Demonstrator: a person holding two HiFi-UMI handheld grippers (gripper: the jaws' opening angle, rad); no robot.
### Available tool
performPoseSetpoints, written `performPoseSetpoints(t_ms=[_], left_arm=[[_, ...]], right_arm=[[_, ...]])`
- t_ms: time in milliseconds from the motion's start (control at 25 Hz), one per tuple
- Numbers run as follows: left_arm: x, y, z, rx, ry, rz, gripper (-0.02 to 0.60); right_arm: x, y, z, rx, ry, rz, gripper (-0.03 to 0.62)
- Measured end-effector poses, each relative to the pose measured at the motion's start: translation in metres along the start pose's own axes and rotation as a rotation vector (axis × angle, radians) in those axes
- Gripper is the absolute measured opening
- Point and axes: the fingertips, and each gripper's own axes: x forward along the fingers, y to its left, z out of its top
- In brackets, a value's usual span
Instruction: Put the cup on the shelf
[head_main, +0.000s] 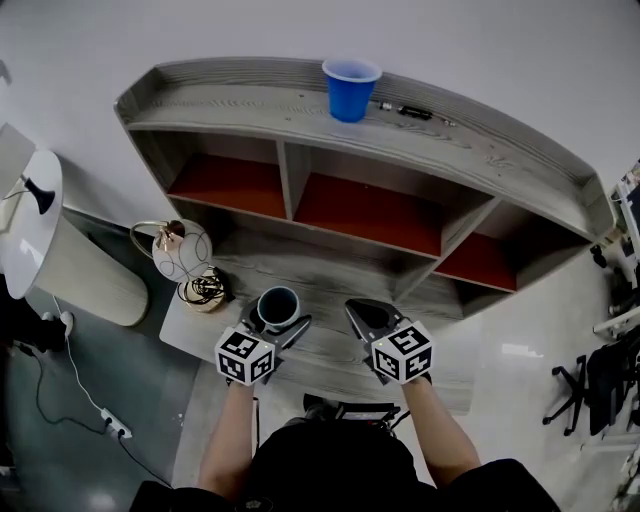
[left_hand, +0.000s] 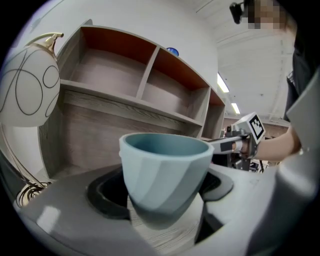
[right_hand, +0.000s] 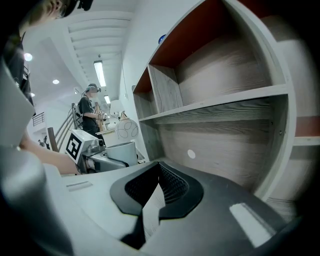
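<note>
Carry step: teal cup (head_main: 278, 305) clamped in left gripper (head_main: 277, 322) over desk (head_main: 335, 285); right gripper (head_main: 355, 308) closed, empty; next, raise cup to shelf (head_main: 250, 110) at 12 o'clock, kept upright.

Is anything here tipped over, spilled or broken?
Nothing stands out. The cup sits upright in the left tool. The blue cup stands upright on top of the shelf, with a pen lying beside it.
</note>
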Motion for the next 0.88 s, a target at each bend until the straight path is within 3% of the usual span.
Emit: performPoseSetpoints(t_ms=[880], left_arm=[[0.019, -0.028, 0.007, 0.013, 0.004, 0.05, 0.377]], right_arm=[[-0.017, -0.019, 0.006, -0.042, 0.003, 0.084, 0.012]])
